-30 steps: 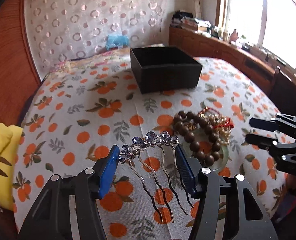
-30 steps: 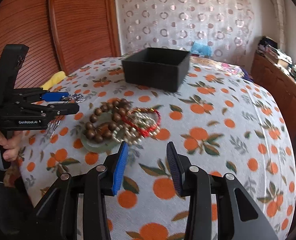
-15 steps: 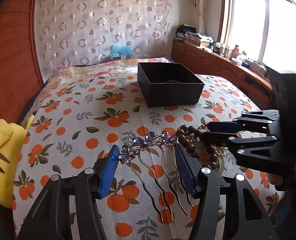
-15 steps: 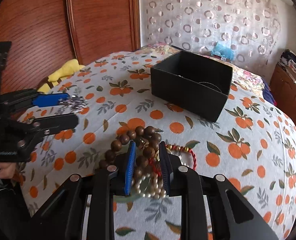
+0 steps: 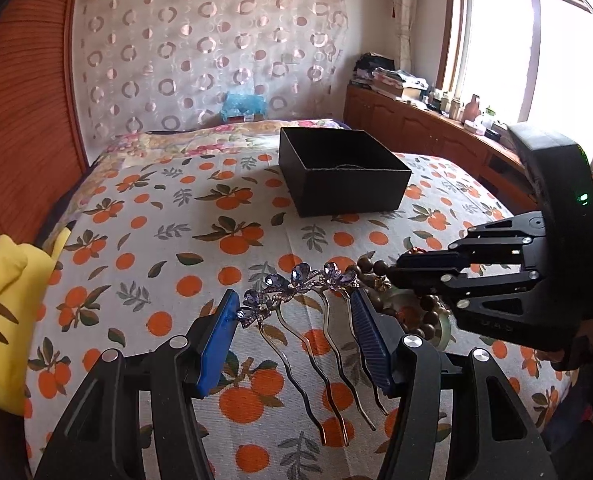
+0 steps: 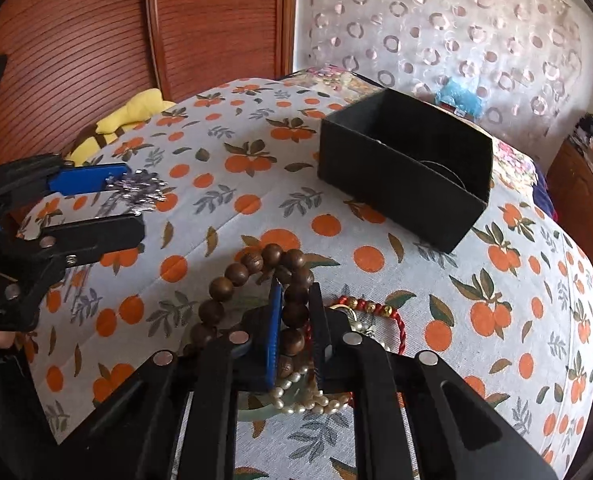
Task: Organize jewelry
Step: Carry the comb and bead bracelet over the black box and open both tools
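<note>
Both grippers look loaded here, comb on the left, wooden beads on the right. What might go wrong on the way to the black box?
1. The right gripper pinches the wooden bead bracelet while the pearl strand and red cord bracelet lie against it; lifting may drag them along.
2. The left gripper holds the hair comb only by its jeweled ends, so it might pivot or slip.
3. Both heading to the black box may collide.

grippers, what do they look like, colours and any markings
Both are black plastic frames with silver round screw heads along the finger arms. The left gripper and the right gripper each carry ribbed blue pads on the inner faces of the fingers. The right one's tall black housing shows a small green light. No cables show.
</note>
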The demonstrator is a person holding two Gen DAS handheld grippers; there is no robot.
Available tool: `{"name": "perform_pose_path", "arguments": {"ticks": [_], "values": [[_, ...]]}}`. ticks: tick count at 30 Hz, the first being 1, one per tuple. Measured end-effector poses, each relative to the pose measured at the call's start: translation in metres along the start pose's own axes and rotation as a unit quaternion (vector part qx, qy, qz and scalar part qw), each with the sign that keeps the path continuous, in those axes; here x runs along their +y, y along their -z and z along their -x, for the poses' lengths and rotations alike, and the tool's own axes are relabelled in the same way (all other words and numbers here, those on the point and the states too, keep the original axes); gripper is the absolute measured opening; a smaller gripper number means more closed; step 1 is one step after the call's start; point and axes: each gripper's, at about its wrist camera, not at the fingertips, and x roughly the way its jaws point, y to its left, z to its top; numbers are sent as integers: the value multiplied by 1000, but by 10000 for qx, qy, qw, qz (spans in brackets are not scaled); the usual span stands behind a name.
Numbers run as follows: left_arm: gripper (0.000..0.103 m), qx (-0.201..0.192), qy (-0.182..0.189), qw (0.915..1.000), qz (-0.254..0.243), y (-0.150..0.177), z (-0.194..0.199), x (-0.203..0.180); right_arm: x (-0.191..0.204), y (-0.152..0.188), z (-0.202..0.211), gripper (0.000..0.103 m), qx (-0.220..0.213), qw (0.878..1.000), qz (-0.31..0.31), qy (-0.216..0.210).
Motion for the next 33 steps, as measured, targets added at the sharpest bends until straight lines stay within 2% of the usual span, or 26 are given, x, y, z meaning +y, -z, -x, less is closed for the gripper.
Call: {"name": "perform_pose_path", "arguments": {"ticks": [12,21,33], "values": [[55,-66,-34,10000,-42,-8,1,4,-2,-31,61,15,-897,9959,111,50],[55,-171,31,9998,-33,-25,-5,7,-23,-61,82,15,-1186,9926,110,250],[55,-429,42,9988,-242,-68,-9,0,-70,-114,85,15,-1460,9868,-33,693]]}}
